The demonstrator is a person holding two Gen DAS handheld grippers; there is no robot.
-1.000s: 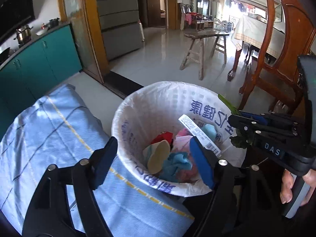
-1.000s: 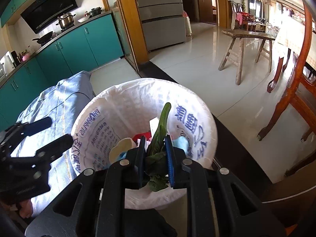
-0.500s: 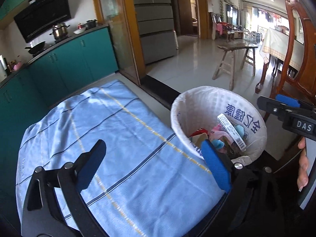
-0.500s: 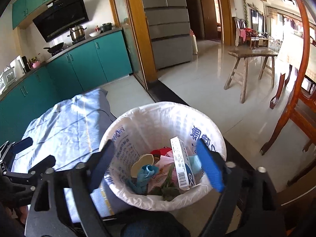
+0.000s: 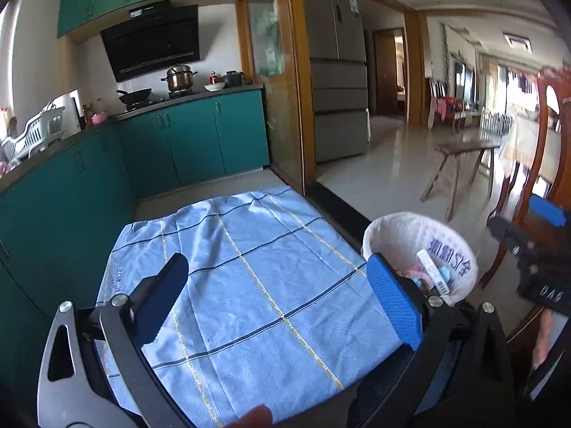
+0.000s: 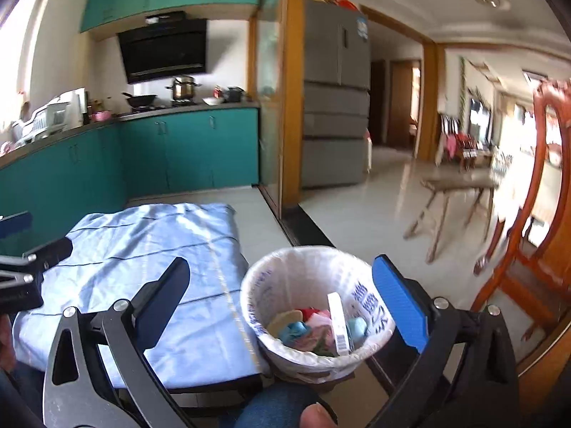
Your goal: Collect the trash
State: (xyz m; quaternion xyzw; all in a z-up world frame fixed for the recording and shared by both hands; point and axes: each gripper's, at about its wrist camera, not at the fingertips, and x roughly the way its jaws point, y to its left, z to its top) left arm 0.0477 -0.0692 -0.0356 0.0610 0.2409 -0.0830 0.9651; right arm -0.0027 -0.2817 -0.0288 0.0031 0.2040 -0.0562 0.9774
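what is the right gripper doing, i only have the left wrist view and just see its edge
observer: the right gripper is open, with nothing between its fingers.
operator: what sits in the bin behind my finger
observer: in the bin a crumpled blue piece lies left of the white box.
operator: anything else on that side
observer: a flat tan piece lies just behind the blue one, near the liner wall.
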